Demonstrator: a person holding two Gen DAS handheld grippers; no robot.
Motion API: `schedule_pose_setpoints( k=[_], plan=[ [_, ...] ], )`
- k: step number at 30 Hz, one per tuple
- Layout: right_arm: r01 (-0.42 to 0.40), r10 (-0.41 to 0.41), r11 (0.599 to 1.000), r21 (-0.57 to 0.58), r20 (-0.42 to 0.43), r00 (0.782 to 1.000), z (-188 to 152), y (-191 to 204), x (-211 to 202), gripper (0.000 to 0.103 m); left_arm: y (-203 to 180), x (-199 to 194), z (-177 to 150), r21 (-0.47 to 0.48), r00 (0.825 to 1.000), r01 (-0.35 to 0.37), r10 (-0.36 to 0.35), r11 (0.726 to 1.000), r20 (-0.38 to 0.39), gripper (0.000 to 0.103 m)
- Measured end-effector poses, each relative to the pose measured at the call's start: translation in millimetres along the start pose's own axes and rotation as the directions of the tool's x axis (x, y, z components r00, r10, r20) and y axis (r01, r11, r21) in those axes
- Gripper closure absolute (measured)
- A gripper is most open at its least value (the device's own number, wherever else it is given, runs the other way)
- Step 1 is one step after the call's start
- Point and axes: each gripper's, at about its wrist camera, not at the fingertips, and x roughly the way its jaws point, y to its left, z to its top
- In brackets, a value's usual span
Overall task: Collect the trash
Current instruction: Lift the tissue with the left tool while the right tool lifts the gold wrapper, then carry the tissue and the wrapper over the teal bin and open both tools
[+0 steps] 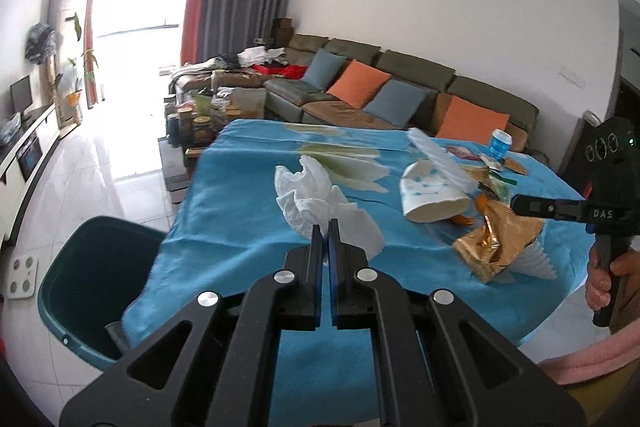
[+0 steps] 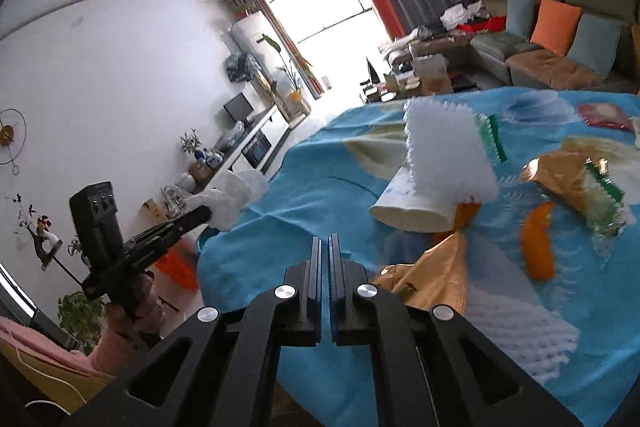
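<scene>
The left gripper (image 1: 325, 227) pinches a white tissue (image 1: 316, 201) above the table (image 1: 224, 227) — the right gripper (image 2: 325, 243) is pressed together, holding nothing.

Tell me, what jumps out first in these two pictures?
A crumpled white tissue pinched in the left gripper, lifted over the bright blue tablecloth. To its right lies a heap of litter: a tipped paper cup, a gold wrapper and white foam netting, with the right gripper shut and empty near it. A dark green bin stands open at the table's left edge.
</scene>
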Motion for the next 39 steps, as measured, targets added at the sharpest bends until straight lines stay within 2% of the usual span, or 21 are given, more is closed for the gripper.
schedule_pose_setpoints(
  k=[2,3,5,7,8,9,10,11,13,14,15,16,17,23,28,34,39],
  plan=[
    [0.07,-0.07,0.998,-0.008,-0.015,0.997,-0.7,-4.5,2.6,0.091,6.2,-1.7,-3.3,-0.012,1.0,-0.01,0.01,1.0,-0.004,0.1],
    [0.09,-0.09,0.996,-0.004,-0.017,0.996,-0.8,-7.6,2.8,0.079,8.9,-1.6,-5.0,-0.015,1.0,-0.015,0.015,1.0,-0.007,0.1],
    [0.149,-0.149,0.989,0.018,0.001,0.989,-3.5,-17.6,-5.7,0.07,13.0,-0.2,-7.5,-0.021,1.0,-0.017,0.017,1.0,-0.016,0.1],
    [0.182,-0.183,0.983,0.03,0.015,0.983,-5.3,-24.1,-14.7,0.07,14.0,1.2,-10.4,-0.023,1.0,-0.019,0.018,1.0,-0.021,0.1],
    [0.199,-0.2,0.979,0.037,0.024,0.98,-6.0,-27.7,-19.4,0.065,15.0,2.0,-11.4,-0.024,1.0,-0.02,0.019,1.0,-0.023,0.1],
    [0.222,-0.224,0.974,0.046,0.033,0.974,-6.4,-31.6,-23.9,0.053,16.0,2.8,-11.8,-0.027,1.0,-0.019,0.019,0.999,-0.024,0.1],
    [0.238,-0.241,0.969,0.061,0.035,0.97,-6.3,-35.8,-25.6,0.048,16.8,3.4,-12.2,-0.027,0.999,-0.021,0.02,0.999,-0.026,0.1],
    [0.239,-0.242,0.968,0.079,0.03,0.97,-7.1,-40.8,-27.0,0.047,17.6,3.9,-12.6,-0.028,0.999,-0.023,0.023,0.999,-0.028,0.1],
    [0.19,-0.189,0.975,0.116,-0.018,0.982,-9.8,-50.4,-20.0,0.05,19.3,5.4,-13.2,-0.029,0.999,-0.028,0.027,0.999,-0.031,0.1],
    [0.187,-0.184,0.976,0.11,-0.034,0.982,-11.9,-50.3,-16.2,0.064,19.3,6.4,-12.7,-0.03,0.999,-0.031,0.03,0.999,-0.031,0.1],
    [0.182,-0.177,0.979,0.094,-0.053,0.983,-13.9,-49.1,-10.7,0.088,19.4,7.4,-12.4,-0.032,0.999,-0.037,0.036,0.999,-0.032,0.1],
    [0.171,-0.165,0.981,0.089,-0.063,0.984,-15.4,-45.8,-7.8,0.098,20.8,6.9,-12.7,-0.034,0.999,-0.042,0.041,0.999,-0.033,0.1],
    [0.164,-0.159,0.983,0.087,-0.065,0.985,-15.9,-44.6,-5.9,0.1,22.4,6.3,-12.6,-0.037,0.998,-0.048,0.047,0.998,-0.033,0.1],
    [0.1,-0.099,0.995,0.023,-0.028,0.995,0.3,-16.3,1.5,0.101,37.8,-6.0,-12.0,-0.056,0.995,-0.095,0.095,0.994,-0.013,0.1],
    [0.003,-0.003,1.0,-0.026,-0.015,1.0,23.9,12.1,24.3,0.101,57.7,-21.6,-10.0,-0.072,0.987,-0.16,0.161,0.984,0.008,0.1],
    [-0.121,0.116,0.987,-0.102,-0.055,0.992,48.2,54.7,77.9,0.101,92.8,-40.4,-11.4,-0.109,0.962,-0.27,0.274,0.957,0.016,0.1],
    [-0.22,0.207,0.967,-0.13,-0.104,0.973,69.2,88.2,126.9,0.101,122.7,-48.5,-17.0,-0.14,0.94,-0.339,0.341,0.93,-0.008,0.1]
  ],
)
